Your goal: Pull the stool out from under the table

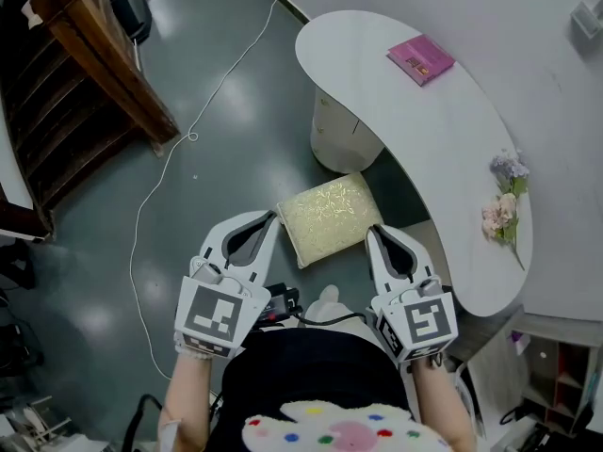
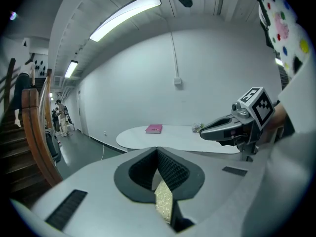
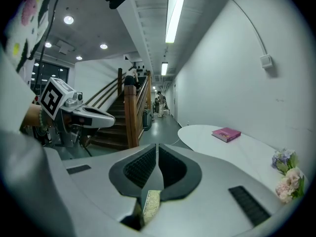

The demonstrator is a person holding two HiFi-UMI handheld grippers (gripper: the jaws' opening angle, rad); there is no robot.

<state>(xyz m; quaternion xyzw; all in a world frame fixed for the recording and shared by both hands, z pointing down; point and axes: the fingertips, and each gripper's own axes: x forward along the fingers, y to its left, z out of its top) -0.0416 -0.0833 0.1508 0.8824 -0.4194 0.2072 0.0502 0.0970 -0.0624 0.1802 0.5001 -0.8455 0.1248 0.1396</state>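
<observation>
The stool (image 1: 326, 217) has a square gold-patterned cushion and stands on the floor at the table's near edge, mostly out from under the white curved table (image 1: 443, 149). My left gripper (image 1: 274, 217) is shut, its tip at the cushion's left edge. The right gripper (image 1: 374, 230) is shut too, with its tip at the cushion's right corner. Neither has anything between its jaws. In the left gripper view the closed left gripper (image 2: 157, 151) shows the cushion (image 2: 164, 204) below it. The right gripper view shows the closed right gripper (image 3: 157, 146) over the cushion (image 3: 150, 205).
A pink book (image 1: 420, 59) and a bunch of flowers (image 1: 504, 205) lie on the table, which rests on a white pedestal (image 1: 337, 139). A white cable (image 1: 188, 139) runs across the grey floor. A wooden staircase (image 1: 94, 73) stands at the left. Shelving (image 1: 556, 375) stands at the lower right.
</observation>
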